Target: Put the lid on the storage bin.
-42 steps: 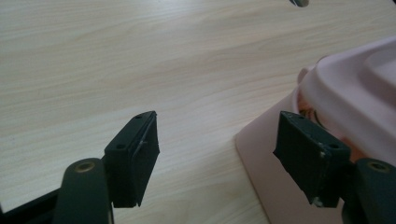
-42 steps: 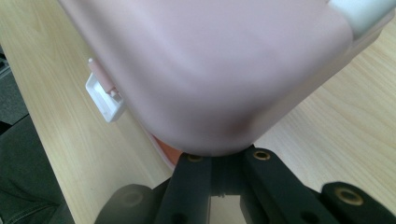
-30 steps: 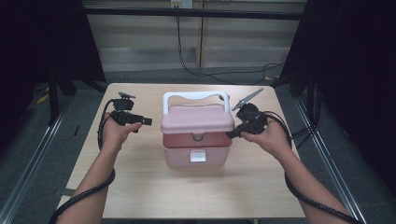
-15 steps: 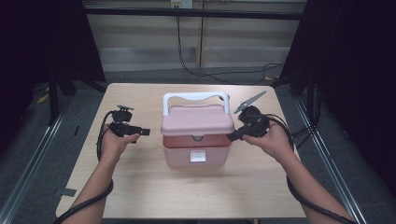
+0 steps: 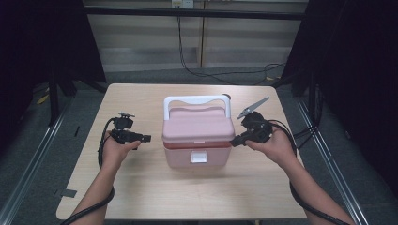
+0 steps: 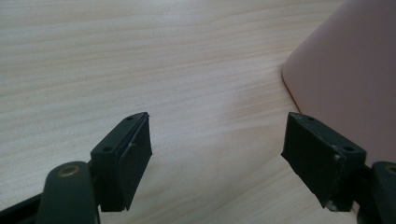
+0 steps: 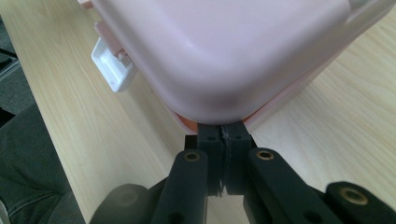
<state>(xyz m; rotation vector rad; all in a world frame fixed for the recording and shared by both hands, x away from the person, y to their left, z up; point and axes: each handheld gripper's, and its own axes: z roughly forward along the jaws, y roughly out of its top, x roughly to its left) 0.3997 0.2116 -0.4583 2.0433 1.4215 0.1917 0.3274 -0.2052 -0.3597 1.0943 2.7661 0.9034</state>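
Pink lidded box [image 5: 197,136] sits near the middle of the table [image 5: 187,187], lid down, white handle [image 5: 196,101] raised over its far side, white latch [image 5: 198,157] on the front face toward me. My left gripper [image 5: 141,138] is left of the box, clear of it with bare wood between, pointing toward the box's left wall. In the left gripper view its jaws stand wide apart with nothing between them, table grain below, and the pink wall of the box [image 6: 348,79] just beyond the right-hand jaw, not touching. These jaws have just been opening a bit further. My right gripper [image 5: 236,139] is at the box's right front corner, at the lid seam. In the right gripper view its jaws are clenched together, pads flat against each other, nothing pinched between them, tips tucked right under the rounded lid corner of the box [image 7: 224,51]; can't tell if they actually touch it. The latch [image 7: 111,63] shows left of that corner.
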